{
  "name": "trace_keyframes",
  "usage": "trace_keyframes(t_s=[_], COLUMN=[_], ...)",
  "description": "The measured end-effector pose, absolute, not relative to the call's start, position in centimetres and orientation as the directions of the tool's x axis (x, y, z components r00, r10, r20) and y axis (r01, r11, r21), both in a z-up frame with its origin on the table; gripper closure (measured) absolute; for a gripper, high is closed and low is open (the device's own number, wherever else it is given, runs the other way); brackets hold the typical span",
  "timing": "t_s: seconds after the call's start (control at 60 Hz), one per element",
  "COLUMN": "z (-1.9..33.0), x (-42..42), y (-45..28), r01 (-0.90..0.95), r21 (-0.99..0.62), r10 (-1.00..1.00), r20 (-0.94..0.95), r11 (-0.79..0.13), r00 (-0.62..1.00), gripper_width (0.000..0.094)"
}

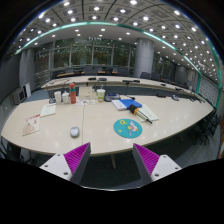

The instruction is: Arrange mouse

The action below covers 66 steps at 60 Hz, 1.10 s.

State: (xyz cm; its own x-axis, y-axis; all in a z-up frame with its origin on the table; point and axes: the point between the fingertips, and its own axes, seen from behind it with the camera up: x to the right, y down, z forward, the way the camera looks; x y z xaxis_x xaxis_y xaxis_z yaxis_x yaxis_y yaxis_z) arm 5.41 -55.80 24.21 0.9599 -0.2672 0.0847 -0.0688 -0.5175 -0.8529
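Note:
A small grey mouse lies on the light tabletop, beyond my left finger. A round teal mouse pad lies to its right, beyond my right finger. My gripper is held back from the table's near edge, above the floor gap, with nothing between its fingers. The magenta pads stand wide apart, so the gripper is open.
Papers lie on the left part of the table. Several bottles and cups stand at the back left. A blue book and papers lie behind the mouse pad. More desks and dark chairs stand beyond, in a large office.

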Motion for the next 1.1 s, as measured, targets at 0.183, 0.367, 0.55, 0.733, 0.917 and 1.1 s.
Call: trace_keyframes(t_s=[0.183,0.367,0.55,0.733,0.917,1.1], z=[19.7,11.6,6.5,3.4,1.4,-0.9], x=[4.4,0.5,-5.3,-9.2,-9.9,-9.9], y=[-56.0,-53.7,-46.2,-35.7,-27.0,-22.1], r01=[-0.089,-0.108,-0.093,-0.085,-0.052,-0.027], r21=[-0.821,-0.782,-0.779,-0.793,-0.796,-0.774], r10=[-0.256,-0.214,-0.148,-0.111,-0.101,-0.082], r20=[0.072,0.034,-0.001,-0.022,0.011,0.032], r11=[-0.564,-0.614,-0.62,-0.604,-0.603,-0.633], r00=[0.964,0.976,0.989,0.994,0.995,0.996], gripper_width=[0.0079,0.0082,0.0082,0.0089,0.0103,0.0271])
